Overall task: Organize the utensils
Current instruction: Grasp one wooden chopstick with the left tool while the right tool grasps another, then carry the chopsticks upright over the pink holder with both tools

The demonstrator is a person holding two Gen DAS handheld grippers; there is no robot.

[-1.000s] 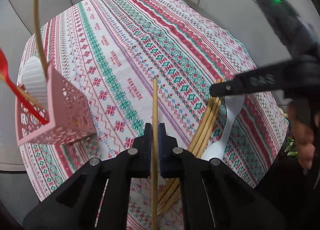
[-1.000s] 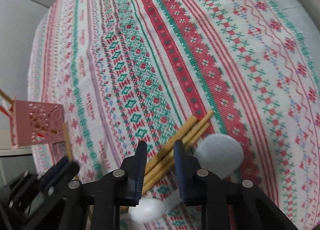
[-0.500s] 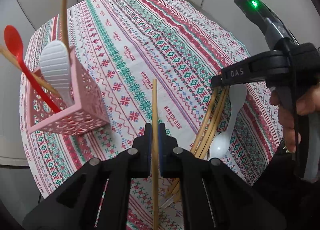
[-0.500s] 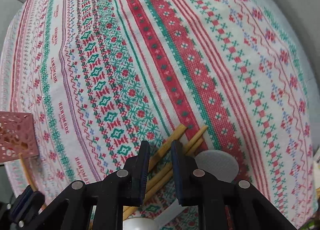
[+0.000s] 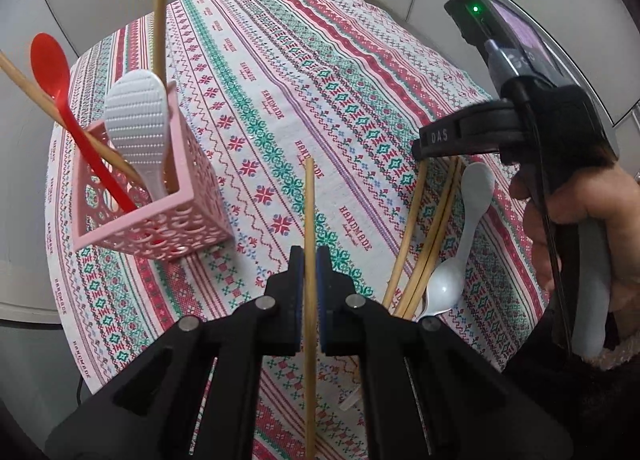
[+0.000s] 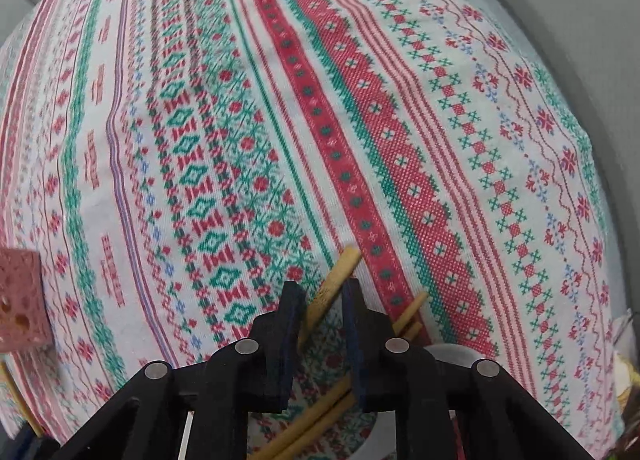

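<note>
In the left wrist view, a pink perforated basket (image 5: 160, 215) is seen at nine o'clock on the patterned tablecloth (image 5: 304, 71). Four utensils are stood in it: a red spoon (image 5: 60, 87), a white ridged paddle (image 5: 138, 127) and two wooden chopsticks, one leaning out toward ten o'clock (image 5: 24, 79) and one rising toward twelve (image 5: 162, 7). At four o'clock, three loose chopsticks (image 5: 432, 236) are laid side by side on the cloth, with one white spoon (image 5: 460, 244) just beside them. The left gripper (image 5: 308, 284) is clenched on a single chopstick (image 5: 309, 219), which is held upright between the pads and is pointed toward twelve o'clock. The right gripper (image 5: 424, 145) is seen at three o'clock above the far ends of the loose chopsticks, carried by a hand (image 5: 576, 227); its jaws cannot be made out from here.

In the right wrist view, the right gripper (image 6: 320, 312) is shown at six o'clock with its jaws closing. One chopstick (image 6: 334, 280) is caught between them, tilted toward one o'clock, though full contact of the pads cannot be told. Two more chopstick ends (image 6: 408, 312) are seen at five o'clock. A corner of the pink basket (image 6: 20, 300) is seen at nine o'clock.
</note>
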